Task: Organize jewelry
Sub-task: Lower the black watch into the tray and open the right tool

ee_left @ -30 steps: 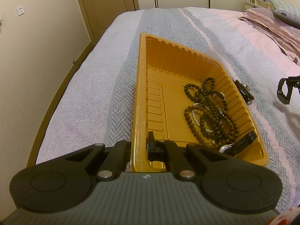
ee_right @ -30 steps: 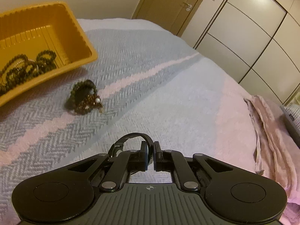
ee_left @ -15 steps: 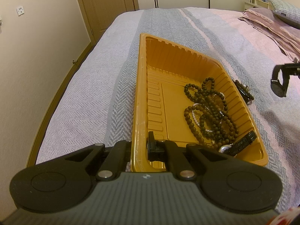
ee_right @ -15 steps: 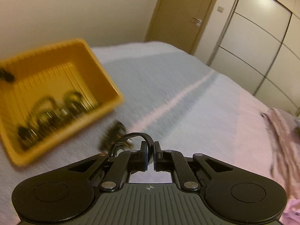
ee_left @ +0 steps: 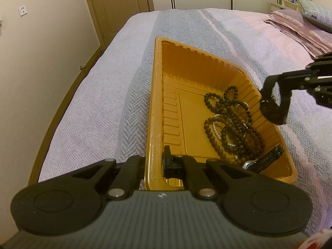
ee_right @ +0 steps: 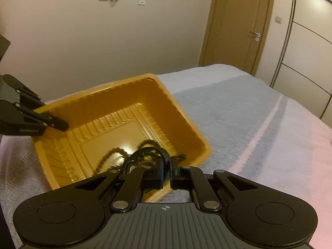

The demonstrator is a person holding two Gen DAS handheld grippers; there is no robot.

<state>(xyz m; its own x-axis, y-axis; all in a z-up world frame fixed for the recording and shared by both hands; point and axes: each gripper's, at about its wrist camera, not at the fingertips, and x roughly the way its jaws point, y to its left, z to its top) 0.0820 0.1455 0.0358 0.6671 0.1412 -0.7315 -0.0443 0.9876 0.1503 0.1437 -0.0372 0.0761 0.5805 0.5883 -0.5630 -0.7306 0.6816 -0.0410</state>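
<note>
An orange plastic tray (ee_left: 157, 95) lies on the bed and holds several dark bead necklaces (ee_left: 232, 124), a pearl strand and a black watch (ee_left: 267, 157). My left gripper (ee_left: 154, 161) is shut on the tray's near rim. My right gripper (ee_right: 166, 172) is shut on a black watch strap (ee_right: 149, 151) and holds it over the tray's right rim; it shows in the left wrist view (ee_left: 274, 108) too. The tray (ee_right: 186, 124) lies below the strap in the right wrist view.
The bed has a grey and pink herringbone cover (ee_left: 93, 103). A folded pink blanket (ee_left: 300, 31) and a pillow lie at the far right. A wall and a wooden door (ee_right: 234, 20) stand beyond the bed.
My right gripper has carried the black strap from the bed on the right to over the tray's right rim. The left gripper has kept its hold on the tray.
</note>
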